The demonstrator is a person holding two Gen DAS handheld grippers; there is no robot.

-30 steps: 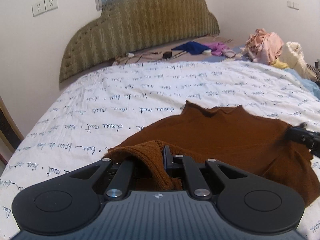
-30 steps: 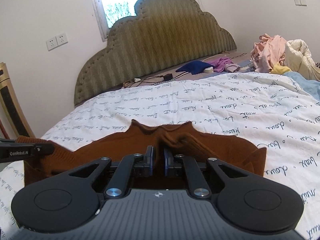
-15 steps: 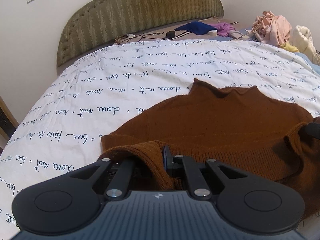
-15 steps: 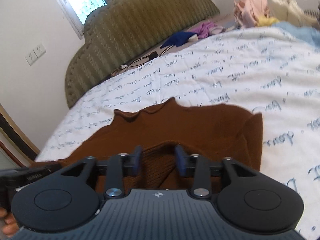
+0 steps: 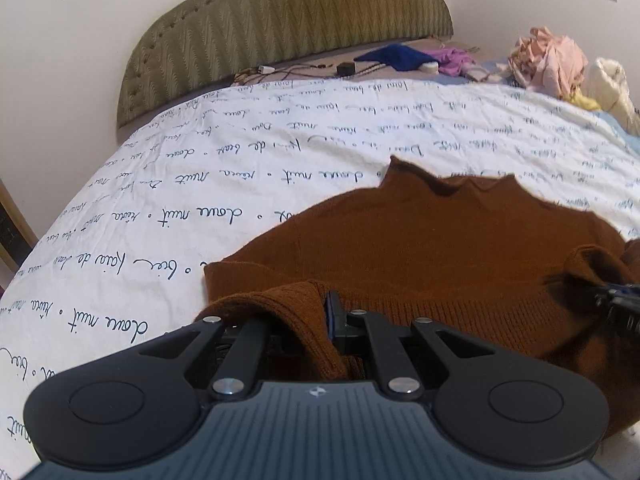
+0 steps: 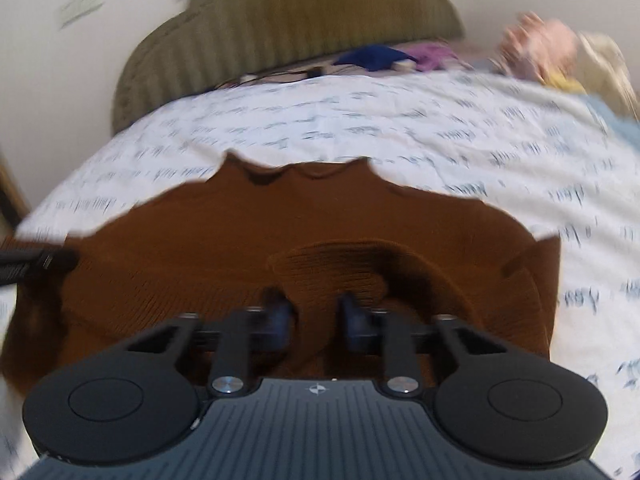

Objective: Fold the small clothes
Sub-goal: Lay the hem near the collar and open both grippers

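Observation:
A brown knit sweater [image 5: 440, 240] lies on the white printed bedsheet [image 5: 200, 184], collar toward the headboard, with its lower hem folded up over the body. My left gripper [image 5: 316, 316] is shut on the sweater's ribbed hem at the left corner. In the right wrist view, which is blurred, the sweater [image 6: 240, 240] fills the middle. My right gripper [image 6: 314, 312] is open, with the folded hem lying loose between and just ahead of its fingers. The right gripper's tip [image 5: 616, 300] shows at the right edge of the left wrist view.
A green padded headboard [image 5: 304, 20] stands at the far end. A blue garment [image 5: 396, 58], a purple one [image 5: 454, 56], cables and a charger lie before it. A pile of pink and cream clothes [image 5: 552, 64] sits at the far right.
My right gripper has opened and let go of the hem. Both grippers moved forward and down, laying the hem up over the sweater's body. The left stays shut on its corner.

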